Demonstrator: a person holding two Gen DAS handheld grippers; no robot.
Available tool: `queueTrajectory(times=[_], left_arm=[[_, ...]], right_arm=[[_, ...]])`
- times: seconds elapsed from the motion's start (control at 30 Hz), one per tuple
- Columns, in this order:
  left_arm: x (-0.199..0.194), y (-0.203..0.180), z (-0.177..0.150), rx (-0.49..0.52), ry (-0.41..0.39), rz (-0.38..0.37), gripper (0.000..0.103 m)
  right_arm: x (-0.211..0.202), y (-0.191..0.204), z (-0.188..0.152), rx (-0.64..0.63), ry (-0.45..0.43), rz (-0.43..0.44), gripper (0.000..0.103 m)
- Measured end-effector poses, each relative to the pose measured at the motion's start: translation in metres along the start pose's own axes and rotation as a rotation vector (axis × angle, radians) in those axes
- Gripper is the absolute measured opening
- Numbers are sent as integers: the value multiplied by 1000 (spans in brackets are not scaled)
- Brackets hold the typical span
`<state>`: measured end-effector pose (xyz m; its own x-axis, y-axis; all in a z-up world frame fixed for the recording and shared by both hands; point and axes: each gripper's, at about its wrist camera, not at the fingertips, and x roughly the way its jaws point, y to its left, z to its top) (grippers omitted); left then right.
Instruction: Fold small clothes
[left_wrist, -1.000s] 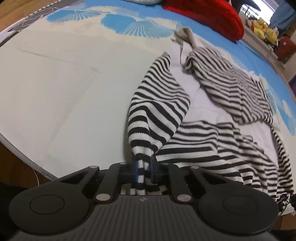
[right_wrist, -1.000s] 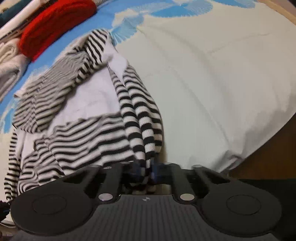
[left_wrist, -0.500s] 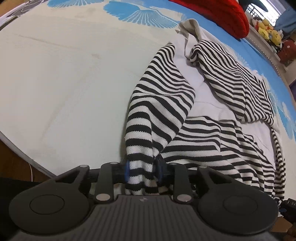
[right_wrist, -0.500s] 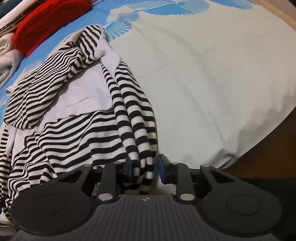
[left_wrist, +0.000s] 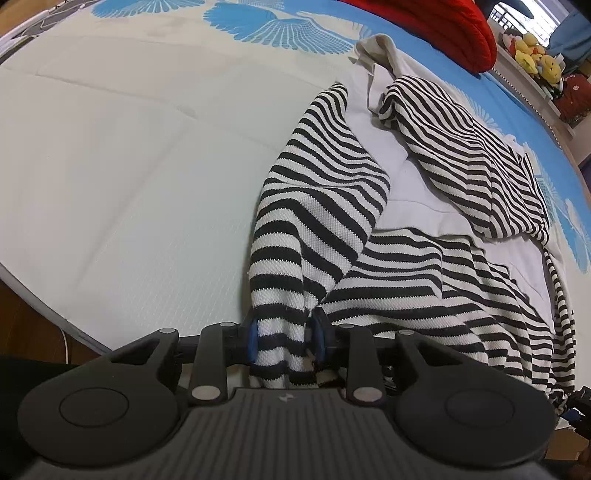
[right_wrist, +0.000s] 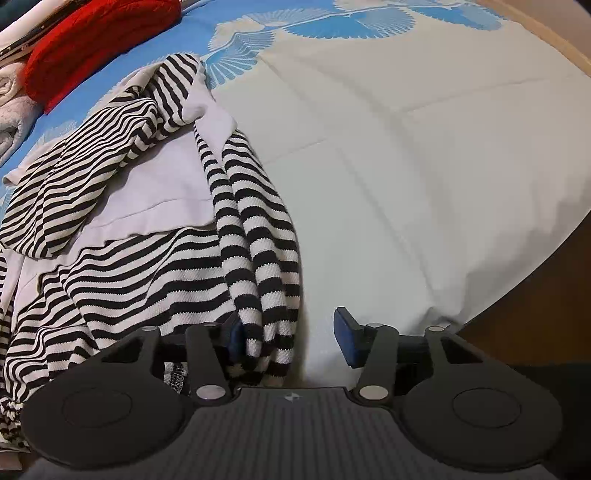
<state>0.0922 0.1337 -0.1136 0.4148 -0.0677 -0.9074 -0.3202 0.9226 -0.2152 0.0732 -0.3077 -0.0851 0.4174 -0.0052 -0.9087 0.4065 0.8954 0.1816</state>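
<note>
A black-and-white striped top with a white lining (left_wrist: 399, 236) lies crumpled on the white bed cover (left_wrist: 110, 184). My left gripper (left_wrist: 284, 334) has its jaws a sleeve-width apart, with the striped cuff (left_wrist: 280, 343) still between the blue pads and no clear squeeze. In the right wrist view the same top (right_wrist: 122, 266) lies at left. My right gripper (right_wrist: 291, 338) is open. The other striped sleeve (right_wrist: 258, 266) hangs loose against its left pad (right_wrist: 236, 338), and the right pad (right_wrist: 345, 328) stands clear of it.
A red knitted garment (left_wrist: 443, 18) lies at the far edge, also seen in the right wrist view (right_wrist: 92, 33). Folded towels (right_wrist: 11, 110) sit at far left. Plush toys (left_wrist: 535, 59) stand on a shelf beyond. The bed edge and wooden floor (right_wrist: 535, 332) are close in front.
Both grippers opened: each was clamped tight on a sleeve cuff a second ago. The right jaws have spread wide, the left less. The sleeves have settled lower onto the bed.
</note>
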Motion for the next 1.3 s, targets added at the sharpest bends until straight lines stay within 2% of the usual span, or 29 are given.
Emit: queueTrajectory(times=[0.23, 0.37, 0.4, 0.47, 0.57, 1.0, 1.23, 1.3], left_arm=[[1, -1, 0, 10, 2, 1, 31], [0, -1, 0, 10, 2, 1, 31], [0, -1, 0, 10, 3, 1, 31], [1, -1, 0, 13, 2, 2, 31], [1, -2, 0, 19, 1, 4, 31], [2, -4, -1, 49, -1, 8, 31], [1, -6, -1, 73, -6, -3, 18], [1, -6, -1, 76, -7, -3, 18]], right_arm=[[4, 13, -3, -83, 22, 12, 52], [4, 13, -3, -80, 23, 18, 51], [4, 13, -3, -80, 21, 19, 48], [3, 14, -3, -84, 21, 39, 33], [2, 17, -3, -99, 14, 57, 18], [0, 19, -4, -117, 2, 57, 16], [-3, 20, -4, -120, -11, 62, 9], [-3, 20, -4, -120, -15, 64, 8]])
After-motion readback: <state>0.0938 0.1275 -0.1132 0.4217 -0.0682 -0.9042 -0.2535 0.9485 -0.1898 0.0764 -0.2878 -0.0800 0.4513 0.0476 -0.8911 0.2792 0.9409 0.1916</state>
